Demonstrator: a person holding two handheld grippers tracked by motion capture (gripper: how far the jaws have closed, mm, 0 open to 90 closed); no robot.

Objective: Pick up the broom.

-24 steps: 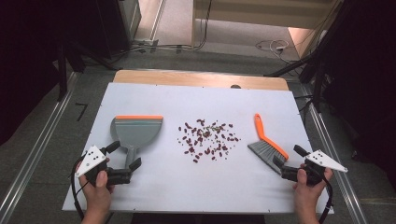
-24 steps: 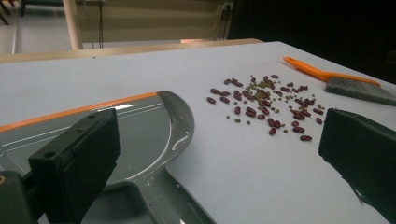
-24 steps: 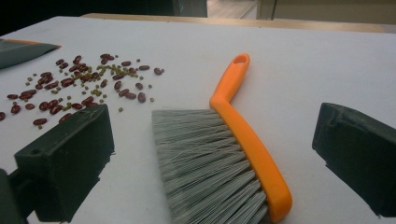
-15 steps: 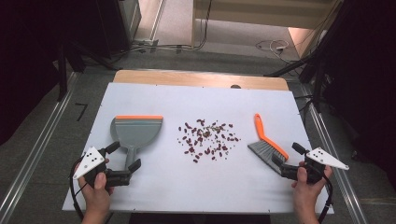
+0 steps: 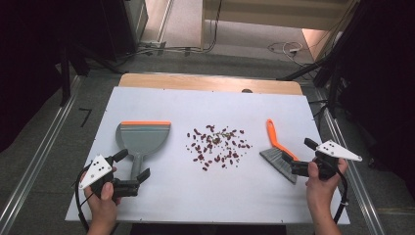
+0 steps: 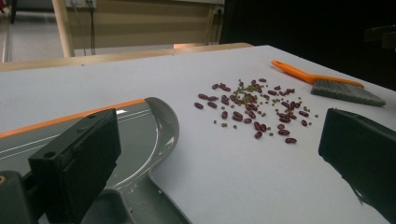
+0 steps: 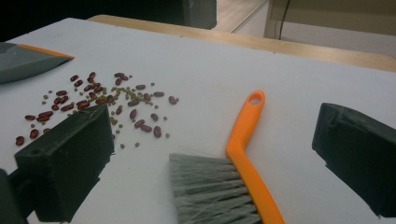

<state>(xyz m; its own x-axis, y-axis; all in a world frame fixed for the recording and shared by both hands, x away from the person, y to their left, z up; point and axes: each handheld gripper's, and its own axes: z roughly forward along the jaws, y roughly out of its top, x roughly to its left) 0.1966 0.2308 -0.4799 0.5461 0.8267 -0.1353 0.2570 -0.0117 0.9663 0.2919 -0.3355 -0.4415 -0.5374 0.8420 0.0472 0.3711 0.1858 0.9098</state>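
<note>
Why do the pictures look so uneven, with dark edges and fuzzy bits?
High view: the white table is brightly lit and its surroundings fall into darkness. Left gripper view: glare streaks the dustpan, and the near jaws are soft. Right gripper view: the brush is sharp, the jaws blurred.

A white table top (image 5: 161,205) is seen, edged by a strip of bare wood (image 5: 195,82) along its far side. A grey dustpan (image 5: 142,138) with an orange lip is laid flat on its left part. Dark red beans (image 5: 218,147), mixed with smaller greenish ones, are scattered at the middle. A brush (image 5: 278,153) with an orange handle and grey bristles is laid on the right part.
</note>
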